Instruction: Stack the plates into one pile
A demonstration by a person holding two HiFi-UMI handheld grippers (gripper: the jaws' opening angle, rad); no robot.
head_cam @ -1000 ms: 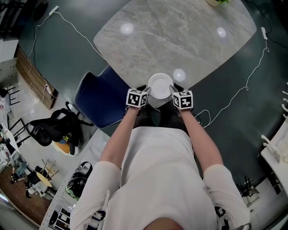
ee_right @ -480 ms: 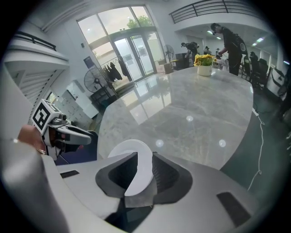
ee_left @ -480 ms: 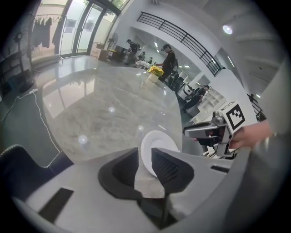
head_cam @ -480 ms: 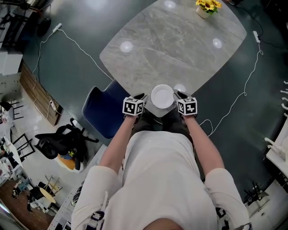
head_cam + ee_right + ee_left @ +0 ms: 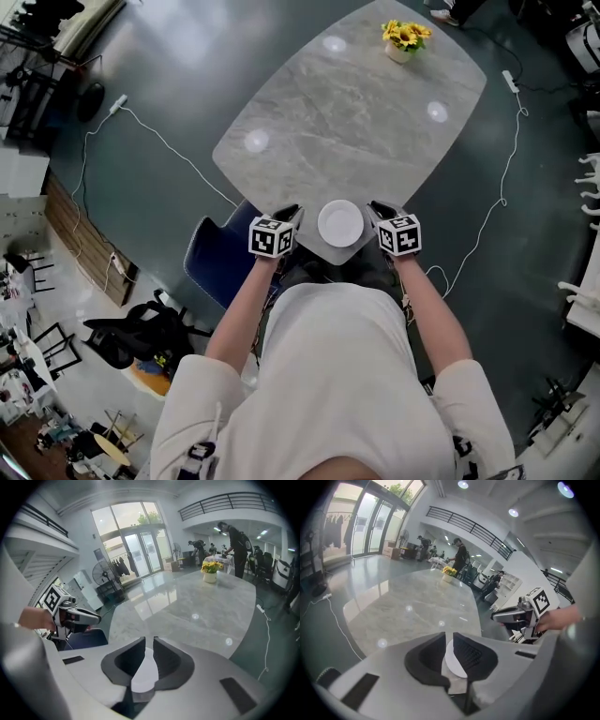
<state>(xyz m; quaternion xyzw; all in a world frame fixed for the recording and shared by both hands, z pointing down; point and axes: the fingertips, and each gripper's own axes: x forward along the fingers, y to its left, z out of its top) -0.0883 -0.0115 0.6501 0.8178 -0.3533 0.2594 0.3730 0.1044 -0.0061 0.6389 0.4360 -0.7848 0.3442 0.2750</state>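
Left tool (image 5: 292,217) closing empty, round plain white plate (image 5: 339,223)

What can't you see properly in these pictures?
Head view: how many plates the pile holds; it is seen from straight above and is too small.
Left gripper view: most of the pile, behind the left gripper's closing jaws, which hold nothing.
Right gripper view: the same, behind the right gripper.

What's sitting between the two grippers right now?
The white plate, at the table's near edge, touching neither the left gripper nor the right gripper; the head view shows it. The left gripper's jaws are closing with nothing gripped.
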